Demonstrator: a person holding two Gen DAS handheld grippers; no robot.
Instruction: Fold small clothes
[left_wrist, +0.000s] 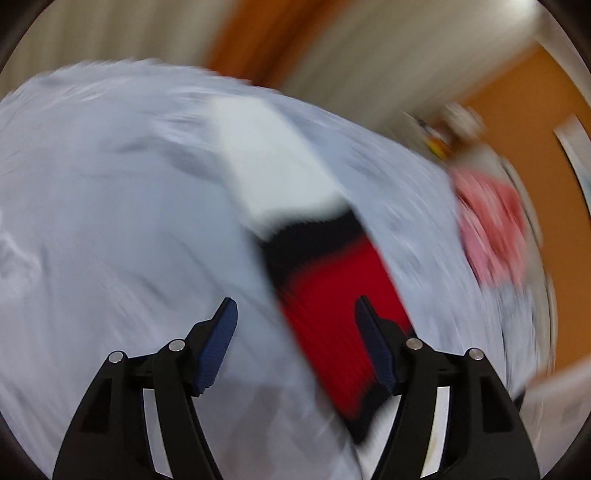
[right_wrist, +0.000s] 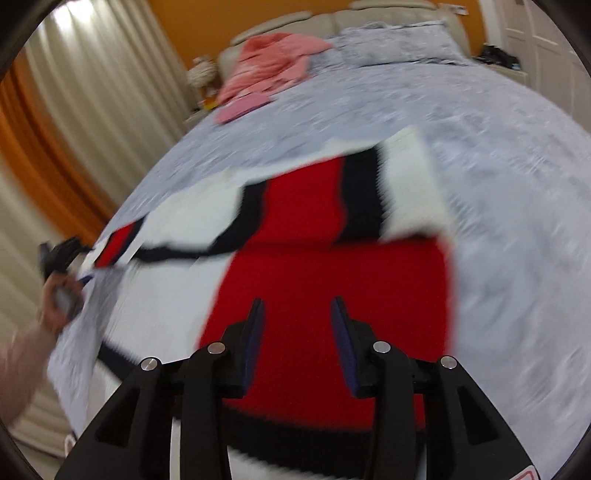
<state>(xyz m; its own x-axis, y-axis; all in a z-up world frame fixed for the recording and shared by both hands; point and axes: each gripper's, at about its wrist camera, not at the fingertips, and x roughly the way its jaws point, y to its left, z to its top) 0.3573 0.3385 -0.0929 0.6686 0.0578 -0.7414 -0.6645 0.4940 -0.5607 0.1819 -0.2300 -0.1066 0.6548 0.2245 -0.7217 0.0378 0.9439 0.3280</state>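
sweater (right_wrist: 332, 288) flat on bed (right_wrist: 498, 184) | right gripper (right_wrist: 297, 306) fingers apart, over red panel | left gripper (left_wrist: 295, 306) fingers apart, sleeve (left_wrist: 325, 295) between, ungripped

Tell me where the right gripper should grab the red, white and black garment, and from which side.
Grip the garment at its right edge, where the folded red panel ends on the bedspread. Come in from the right, low, with the right gripper open: that edge looks straight and free, so one finger could slip under it. Blur hides finer detail.
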